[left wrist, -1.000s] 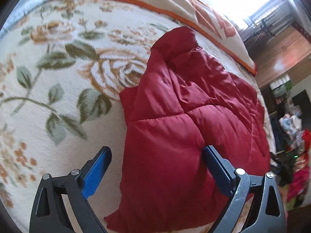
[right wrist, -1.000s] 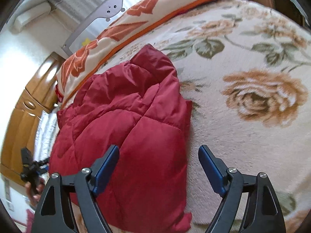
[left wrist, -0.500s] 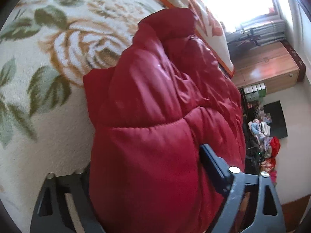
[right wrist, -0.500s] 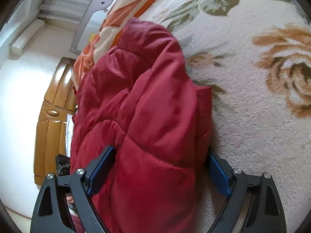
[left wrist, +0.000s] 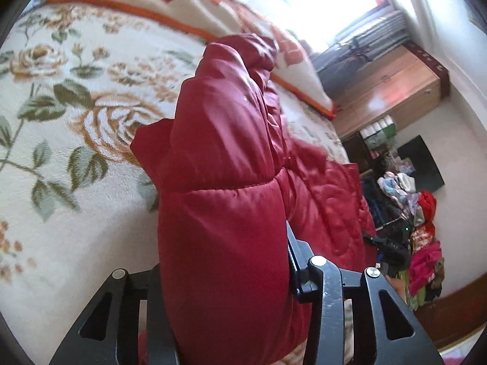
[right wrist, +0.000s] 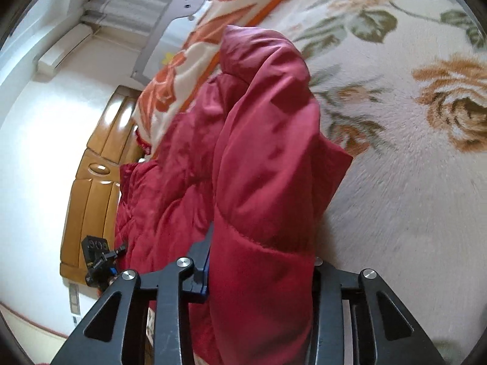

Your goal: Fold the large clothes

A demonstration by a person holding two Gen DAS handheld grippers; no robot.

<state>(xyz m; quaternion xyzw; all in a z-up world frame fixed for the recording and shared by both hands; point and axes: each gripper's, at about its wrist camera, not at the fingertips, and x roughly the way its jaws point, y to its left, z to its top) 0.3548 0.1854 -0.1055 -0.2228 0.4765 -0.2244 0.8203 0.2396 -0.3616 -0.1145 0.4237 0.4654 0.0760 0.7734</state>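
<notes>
Red quilted jacket (left wrist: pixel 225 182) lying on a floral blanket (left wrist: pixel 61 121) spread over the bed, its near edge bunched and raised off the blanket. Left gripper (left wrist: pixel 225 261): jaws have just been closing and now pinch a thick padded fold (left finger hidden behind the cloth). Right gripper (right wrist: pixel 261 261): jaws likewise just closed, pinching another padded fold of the same jacket. Beyond the jacket, an orange-patterned pillow (right wrist: pixel 182 70) and, past the bed's edge, a wooden cabinet (right wrist: pixel 91 182).
</notes>
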